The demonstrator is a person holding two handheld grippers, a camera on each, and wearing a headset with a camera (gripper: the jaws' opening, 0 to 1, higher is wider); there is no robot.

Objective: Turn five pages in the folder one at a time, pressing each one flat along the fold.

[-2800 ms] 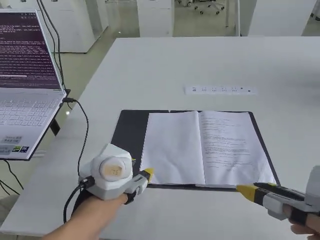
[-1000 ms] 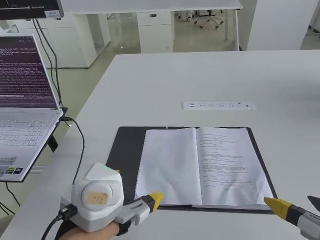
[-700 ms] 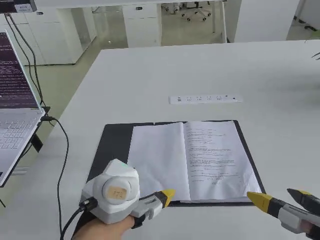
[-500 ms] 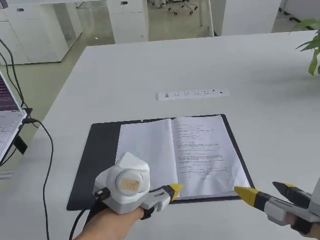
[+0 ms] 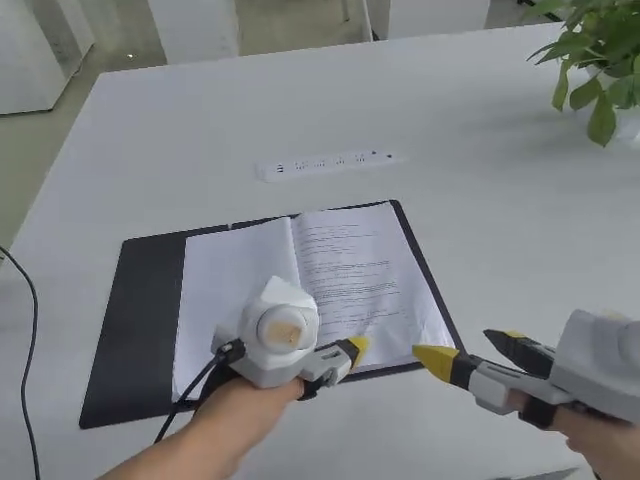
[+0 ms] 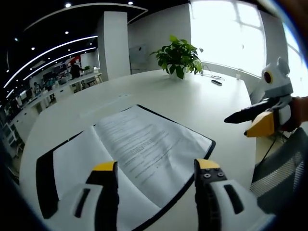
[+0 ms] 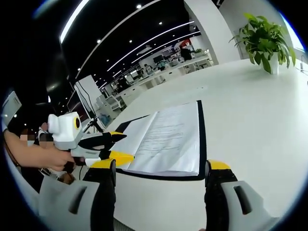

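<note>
A black folder [image 5: 140, 300] lies open on the white table, with a blank page [image 5: 235, 280] on its left and a printed page [image 5: 360, 270] on its right. My left gripper [image 5: 352, 347] hovers open at the folder's near edge, just below the fold. In the left gripper view its jaws [image 6: 156, 166] stand wide apart over the printed page [image 6: 149, 144]. My right gripper [image 5: 465, 350] is open beside the folder's near right corner and holds nothing. In the right gripper view its jaws [image 7: 161, 164] frame the folder [image 7: 168, 137], with the left gripper [image 7: 108, 147] at the left.
A white power strip [image 5: 330, 162] lies beyond the folder. A potted plant [image 5: 590, 60] stands at the table's far right. A black cable [image 5: 25, 330] runs down the left side of the table. The right gripper [image 6: 255, 118] enters the left gripper view from the right.
The head view has swung right, so the laptop has left the picture. My left gripper has moved right along the folder's near edge, from the left page's corner to below the fold.
</note>
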